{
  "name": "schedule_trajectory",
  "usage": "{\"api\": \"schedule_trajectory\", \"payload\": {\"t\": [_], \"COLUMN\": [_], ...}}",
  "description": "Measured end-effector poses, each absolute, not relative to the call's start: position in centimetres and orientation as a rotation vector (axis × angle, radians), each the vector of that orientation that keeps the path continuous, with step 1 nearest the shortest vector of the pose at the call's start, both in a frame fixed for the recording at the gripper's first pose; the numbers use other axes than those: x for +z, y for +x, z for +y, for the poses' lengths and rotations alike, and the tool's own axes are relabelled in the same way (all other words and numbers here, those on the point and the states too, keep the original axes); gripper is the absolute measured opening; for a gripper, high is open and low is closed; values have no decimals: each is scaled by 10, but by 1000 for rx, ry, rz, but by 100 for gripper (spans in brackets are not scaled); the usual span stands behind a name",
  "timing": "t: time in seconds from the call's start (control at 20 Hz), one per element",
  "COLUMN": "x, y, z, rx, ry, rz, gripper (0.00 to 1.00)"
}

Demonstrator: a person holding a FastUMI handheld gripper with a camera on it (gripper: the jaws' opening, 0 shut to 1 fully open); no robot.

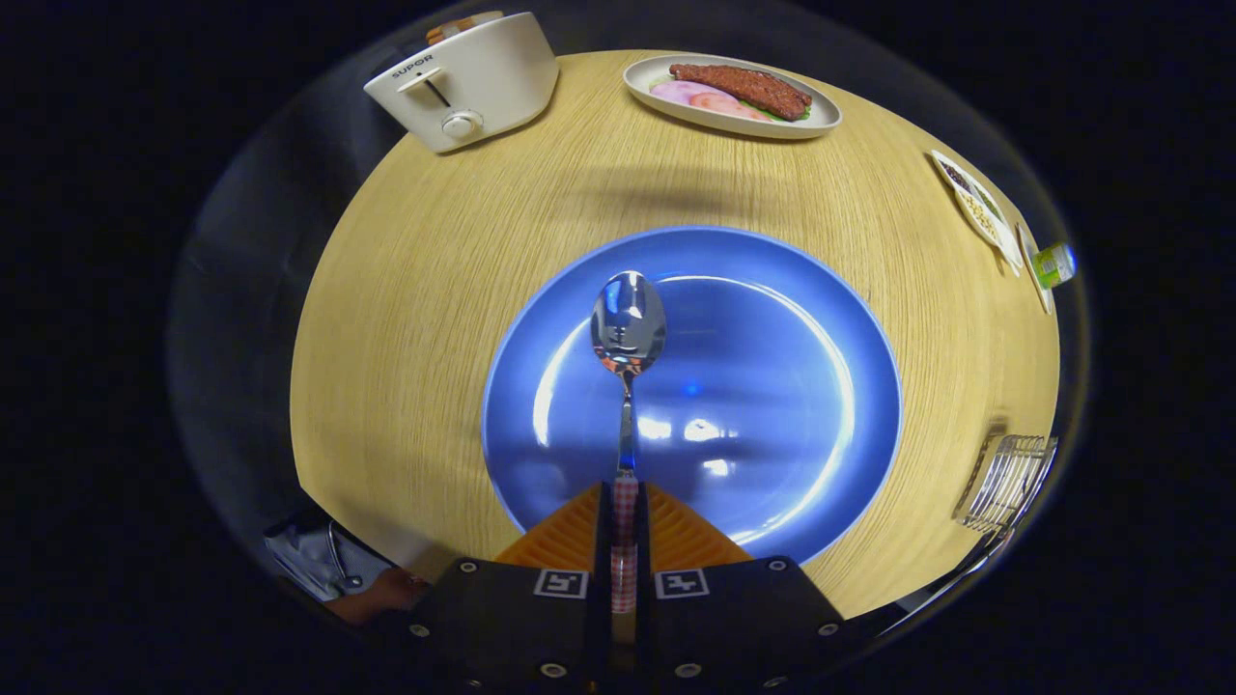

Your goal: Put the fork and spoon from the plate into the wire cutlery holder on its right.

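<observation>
Spoon [628, 333] is clamped by its handle between the fingers of the hand-held gripper [625, 521], its bowl jutting forward above the blue plate [801, 386], which sits mid-counter [435, 290]. The wire holder [1004, 480] stands near the counter's right edge, well apart from the plate. The risk, as I judge it: the thin handle could pivot or slip in the pinch during the swing right, so the bowl snags a wire and tips the light holder.
</observation>
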State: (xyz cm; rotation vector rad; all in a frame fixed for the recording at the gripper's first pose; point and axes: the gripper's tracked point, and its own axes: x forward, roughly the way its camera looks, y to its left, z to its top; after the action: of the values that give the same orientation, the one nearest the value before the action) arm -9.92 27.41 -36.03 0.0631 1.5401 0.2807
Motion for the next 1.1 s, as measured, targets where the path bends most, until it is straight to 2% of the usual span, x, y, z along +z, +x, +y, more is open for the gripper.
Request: {"api": "schedule_trajectory", "payload": {"t": [0.2, 0.45, 0.8, 1.1], "x": [-355, -328, -275, -249], "y": [-102, -93, -96, -121], "z": [268, 234, 135, 33], "rx": [306, 285, 135, -9], "ry": [97, 123, 166, 187], "rz": [1536, 1469, 1411, 1433], "gripper": [6, 6, 6, 6]}}
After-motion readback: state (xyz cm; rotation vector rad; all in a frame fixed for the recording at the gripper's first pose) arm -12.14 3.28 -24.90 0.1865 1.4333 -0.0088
